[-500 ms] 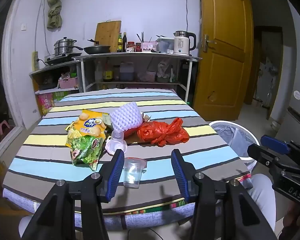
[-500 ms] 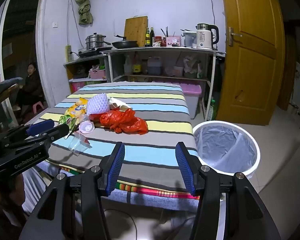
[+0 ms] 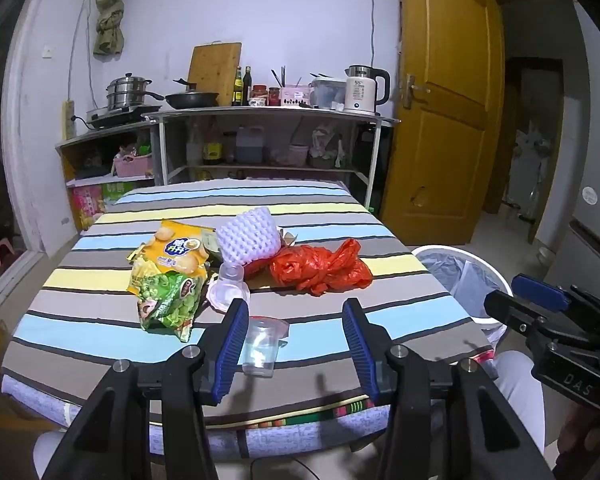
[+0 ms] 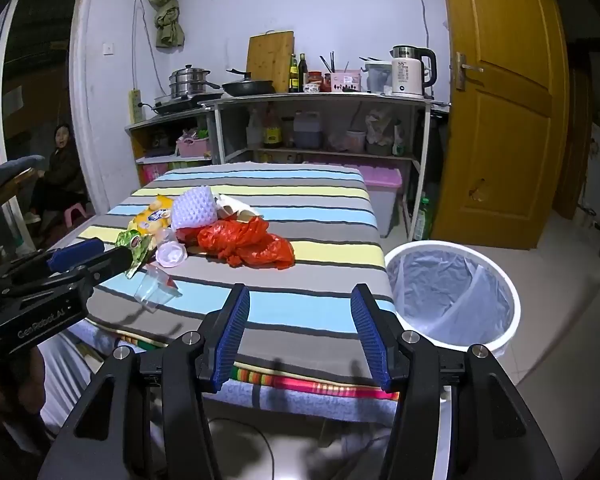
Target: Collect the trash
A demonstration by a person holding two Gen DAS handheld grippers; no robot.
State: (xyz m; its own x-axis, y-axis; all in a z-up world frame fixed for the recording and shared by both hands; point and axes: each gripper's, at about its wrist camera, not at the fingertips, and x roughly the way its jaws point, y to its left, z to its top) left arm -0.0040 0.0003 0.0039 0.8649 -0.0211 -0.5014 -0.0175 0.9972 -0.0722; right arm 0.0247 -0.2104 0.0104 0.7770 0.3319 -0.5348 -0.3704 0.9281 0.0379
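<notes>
Nearest: my left gripper [image 3: 296, 344], released, its fingers either side of a clear plastic cup [image 3: 262, 346] at the near edge of the striped counter [image 3: 400, 312]. My right gripper [image 4: 302, 336], released, empty. Farther: snack bags [image 3: 168, 276], white foam net [image 3: 248, 236], red plastic bag [image 3: 320, 266]. Right, on the floor: lined bin [image 4: 452, 292].

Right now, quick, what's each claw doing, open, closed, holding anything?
Left claw: open, empty, with the clear plastic cup lying between its fingers on the table.
Right claw: open, empty, above the table's near edge.
</notes>
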